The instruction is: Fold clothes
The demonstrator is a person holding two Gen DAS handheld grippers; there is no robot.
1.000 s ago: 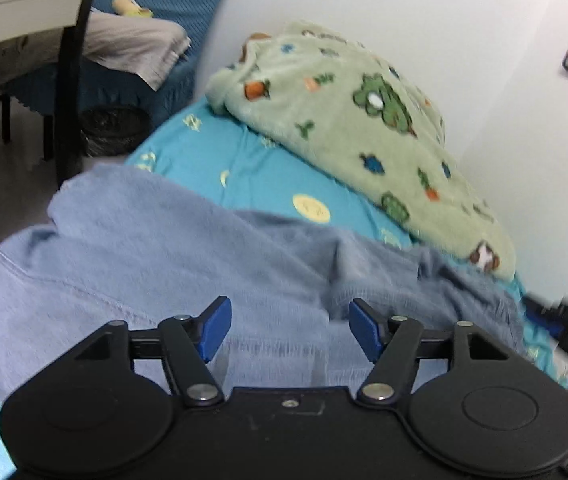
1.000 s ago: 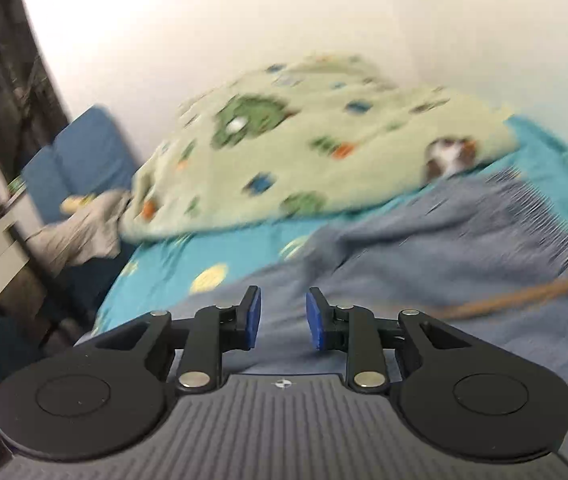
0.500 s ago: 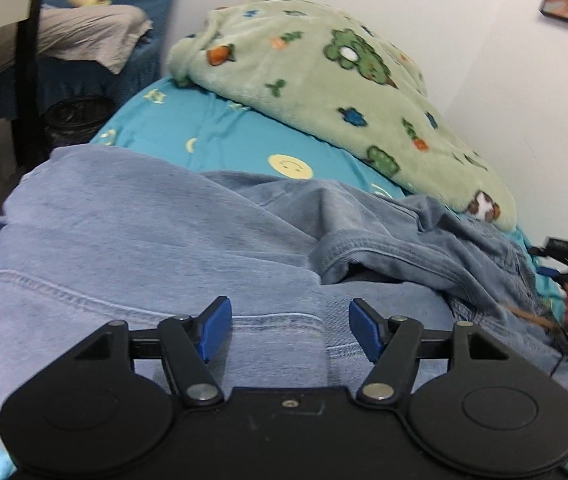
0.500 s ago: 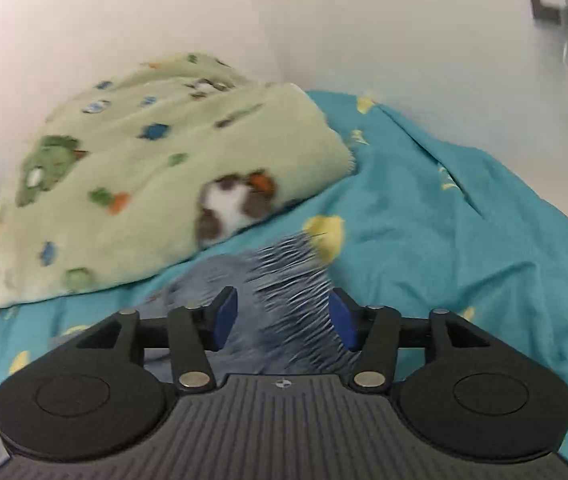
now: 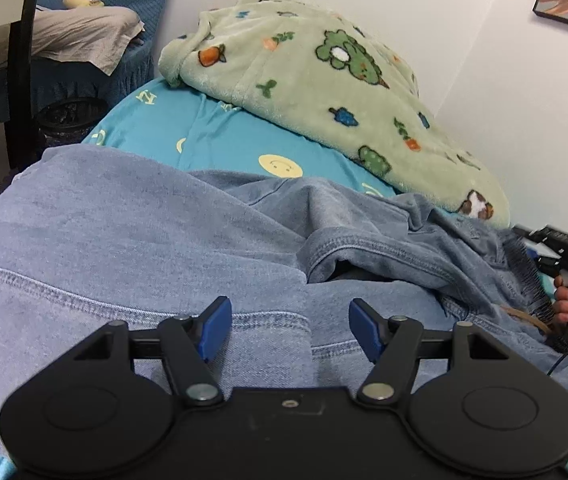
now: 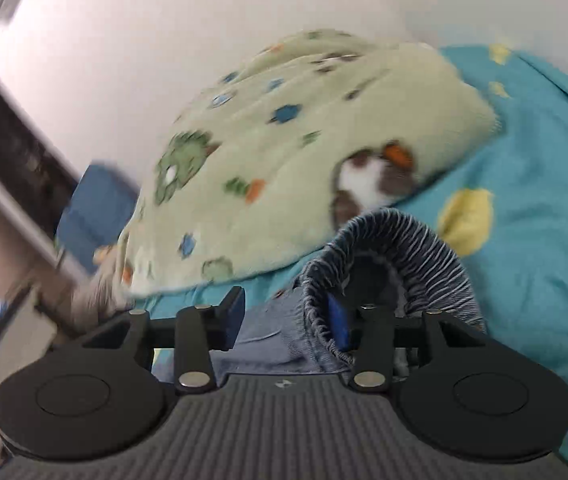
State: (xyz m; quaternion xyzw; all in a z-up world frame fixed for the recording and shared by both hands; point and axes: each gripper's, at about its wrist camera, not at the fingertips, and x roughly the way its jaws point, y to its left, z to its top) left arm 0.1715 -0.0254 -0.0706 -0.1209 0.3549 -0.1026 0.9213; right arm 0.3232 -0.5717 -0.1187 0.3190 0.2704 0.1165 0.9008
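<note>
Light blue denim jeans (image 5: pixel 131 240) lie crumpled across the teal bed sheet (image 5: pixel 211 136). My left gripper (image 5: pixel 290 330) is open and empty, just above the denim near a stitched seam. My right gripper (image 6: pixel 286 318) is open, its jaws set wide with the jeans' gathered elastic waistband (image 6: pixel 388 240) lying over the right finger and between the jaws. In the left wrist view the right gripper (image 5: pixel 556 248) shows at the far right edge, at the waistband end of the jeans.
A green cartoon-print fleece blanket (image 5: pixel 324 92) is heaped against the white wall (image 5: pixel 464 20) behind the jeans; it also fills the right wrist view (image 6: pixel 284 152). A blue-covered chair with beige cloth (image 5: pixel 63 36) and a dark table leg (image 5: pixel 23 60) stand at left.
My right gripper opened wider and the waistband now lies across its right finger; its view swung left. The left gripper stayed open over the jeans, and the denim settled flatter.
</note>
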